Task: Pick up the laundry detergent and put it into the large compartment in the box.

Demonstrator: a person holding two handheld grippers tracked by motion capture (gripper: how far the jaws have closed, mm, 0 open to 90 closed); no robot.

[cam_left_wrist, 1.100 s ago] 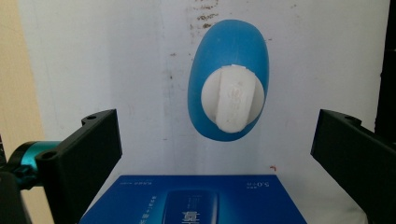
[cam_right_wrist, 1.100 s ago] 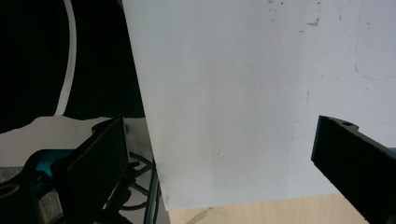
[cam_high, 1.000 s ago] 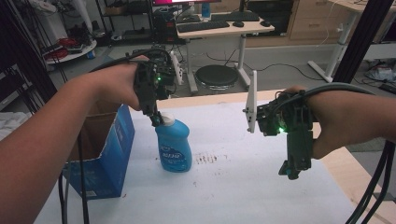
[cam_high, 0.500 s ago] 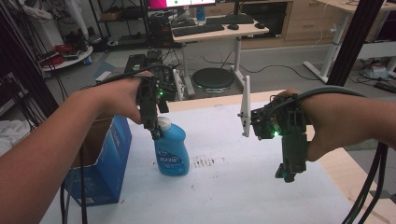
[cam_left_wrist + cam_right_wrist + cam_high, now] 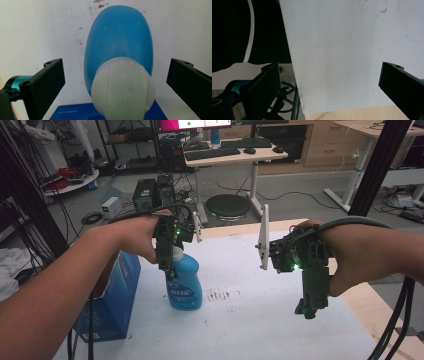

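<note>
— High view first: where is the blue plastic bottle with the white rounded cap (image 5: 184, 282)?

— It stands upright on the white counter (image 5: 250, 320), just beside the blue cardboard box (image 5: 117, 295). The left tongs (image 5: 165, 265) hang directly over its cap, pointing down.

— Are the left tongs clamped on it?

— No. In the left gripper view the two black jaws stand wide apart, one at each side of the bottle (image 5: 120, 55), and neither touches it. I judge they are held so because the cap is the narrowest part, easy to take from above.

— And the right tongs (image 5: 309, 307)?

— They are well apart from the bottle, over the right side of the counter, also pointing down. In the right gripper view the jaws are spread, with nothing between them except the bare counter (image 5: 352, 55) and its edge. I think this hand only waits.

— What does the next move ask?

— Probably to lower the left tongs straight, so the bottle does not tip toward the box.
</note>
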